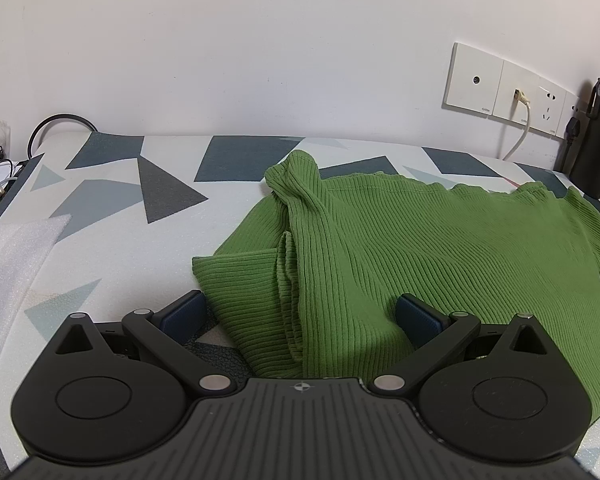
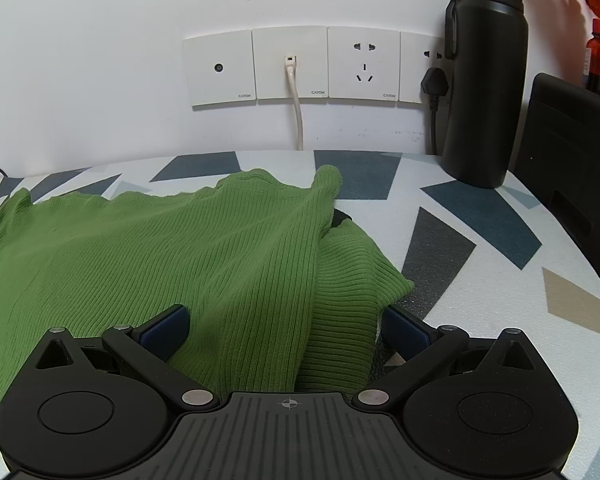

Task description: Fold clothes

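Lying on the patterned desk [image 1: 112, 240], the green ribbed top [image 1: 420, 248] spreads toward its back edge. Left gripper [image 1: 300, 316] and right gripper [image 2: 284, 328] — both spread wide — straddle its folded near edge.

Ribbed green knit top [image 1: 420, 240], matt black bottle [image 2: 484, 80]

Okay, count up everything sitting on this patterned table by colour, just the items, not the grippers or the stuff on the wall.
Green: 1, the ribbed garment
Black: 2, the flask and the black case beside it
White: 1, the foam sheet
Total: 4
The clutter at the left edge in the left wrist view is too unclear to count.
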